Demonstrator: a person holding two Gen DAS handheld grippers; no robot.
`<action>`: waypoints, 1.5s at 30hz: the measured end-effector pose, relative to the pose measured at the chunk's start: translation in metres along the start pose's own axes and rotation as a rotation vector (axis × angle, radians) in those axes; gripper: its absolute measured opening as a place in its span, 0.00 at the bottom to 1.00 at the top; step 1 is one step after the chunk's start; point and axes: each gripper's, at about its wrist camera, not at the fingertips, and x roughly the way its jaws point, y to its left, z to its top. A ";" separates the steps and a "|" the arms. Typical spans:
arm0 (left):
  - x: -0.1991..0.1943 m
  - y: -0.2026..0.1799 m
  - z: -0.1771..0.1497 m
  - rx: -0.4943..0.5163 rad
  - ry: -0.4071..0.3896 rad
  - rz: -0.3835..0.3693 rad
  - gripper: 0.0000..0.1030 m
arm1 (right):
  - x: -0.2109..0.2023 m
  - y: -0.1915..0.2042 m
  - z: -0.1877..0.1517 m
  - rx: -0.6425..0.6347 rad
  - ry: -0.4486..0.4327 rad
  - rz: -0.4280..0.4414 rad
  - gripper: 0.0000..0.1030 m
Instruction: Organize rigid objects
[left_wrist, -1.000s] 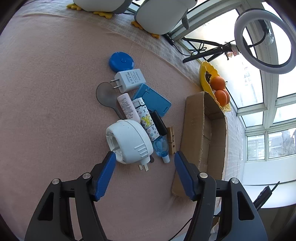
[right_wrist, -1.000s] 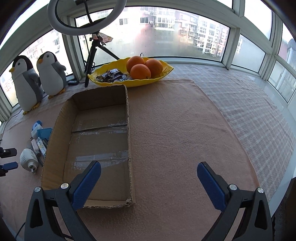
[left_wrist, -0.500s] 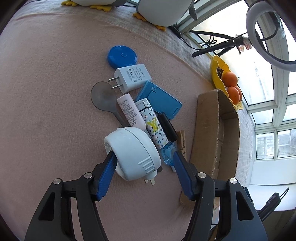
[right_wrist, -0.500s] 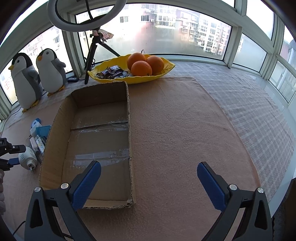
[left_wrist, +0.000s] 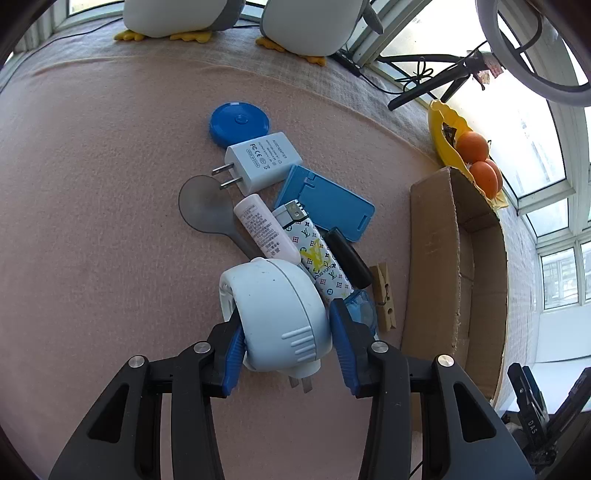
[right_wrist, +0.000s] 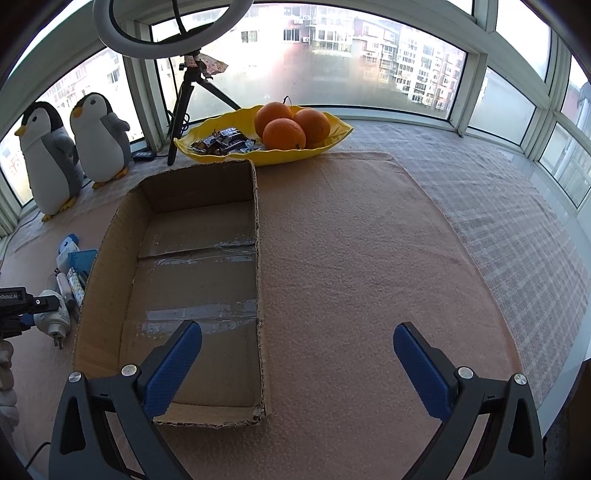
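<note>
White and dome-shaped, the round plug adapter (left_wrist: 275, 314) sits between the blue pads of the left gripper (left_wrist: 284, 332), whose jaws are closing around it; the left pad (left_wrist: 233, 343) already lies against the adapter's side, while the right pad (left_wrist: 341, 343) is at its edge and I cannot tell whether it presses yet. The adapter rests on the pink cloth (left_wrist: 92, 221) at the near end of a heap of small things: a pink tube (left_wrist: 264, 230), a patterned lighter (left_wrist: 314, 251), a black stick (left_wrist: 347, 256), a blue flat case (left_wrist: 325, 201), a white charger (left_wrist: 262, 160), a blue round lid (left_wrist: 239, 122), a grey spoon (left_wrist: 207, 208) and a wooden clothespin (left_wrist: 384, 295). Just right of the heap stands the cardboard box (left_wrist: 432, 251), with nothing inside it in the right wrist view. The right gripper (right_wrist: 295, 363) hangs wide open over the box's near right corner and the cloth, with nothing between its fingers. Behind the box a yellow dish (right_wrist: 332, 142) holds oranges (right_wrist: 284, 133), and two plush penguins (right_wrist: 74, 147) stand by the window.
</note>
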 end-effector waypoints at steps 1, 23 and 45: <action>-0.001 0.000 -0.001 0.008 -0.003 0.002 0.40 | 0.002 -0.002 0.001 -0.002 0.003 0.000 1.00; -0.051 -0.048 -0.011 0.166 -0.116 -0.058 0.40 | 0.048 0.009 -0.012 -0.024 0.136 0.100 0.64; -0.002 -0.188 -0.060 0.540 -0.036 -0.074 0.40 | 0.062 0.011 -0.019 0.023 0.185 0.163 0.17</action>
